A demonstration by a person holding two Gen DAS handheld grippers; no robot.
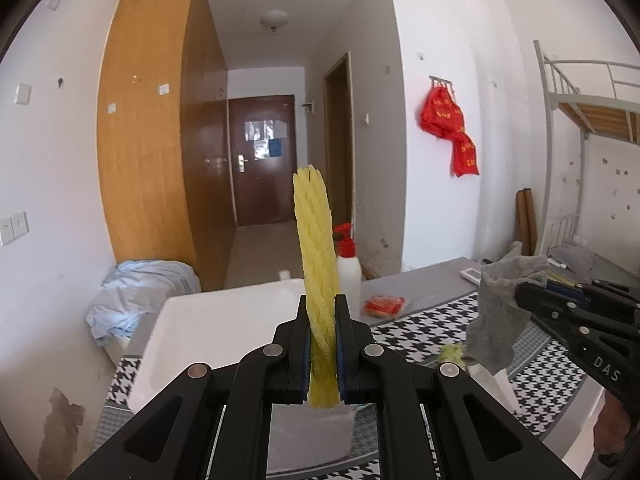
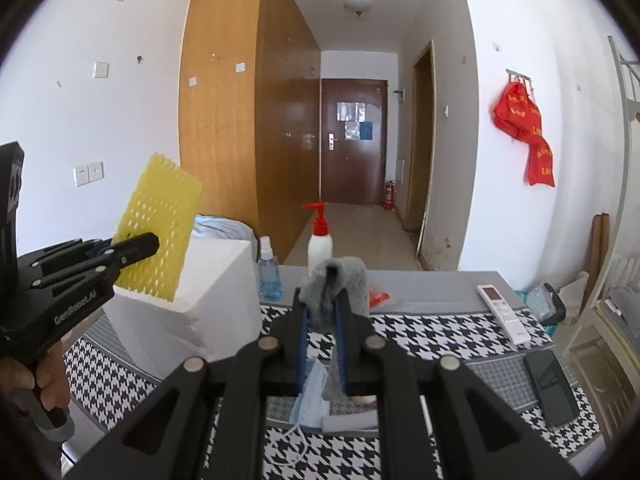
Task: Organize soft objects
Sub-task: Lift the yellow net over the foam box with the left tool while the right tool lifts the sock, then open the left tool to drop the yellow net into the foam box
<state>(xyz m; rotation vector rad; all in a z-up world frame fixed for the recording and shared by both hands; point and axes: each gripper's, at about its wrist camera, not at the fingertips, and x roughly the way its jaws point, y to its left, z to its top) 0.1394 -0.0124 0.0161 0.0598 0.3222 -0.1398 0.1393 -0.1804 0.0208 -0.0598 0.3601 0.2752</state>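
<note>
Bench [image 2: 440,328]: carried a houndstooth cloth, a white foam box [image 2: 216,280] at the left and a face mask [image 2: 312,396] near the front.
Yellow foam net [image 1: 318,264]: stood upright above the foam box, pinched by the left tongs [image 1: 323,344].
Grey cloth [image 2: 340,280]: was held up over the bench, clamped in the right tongs [image 2: 322,320].

Foam box [image 2: 208,280] far left on the table [image 2: 440,280]. Spray bottle [image 2: 269,276] just right of it, pump bottle [image 2: 320,240] right again. Remote [image 2: 505,312] and phone [image 2: 551,388] on the right. Face mask [image 2: 314,396] near centre.
</note>
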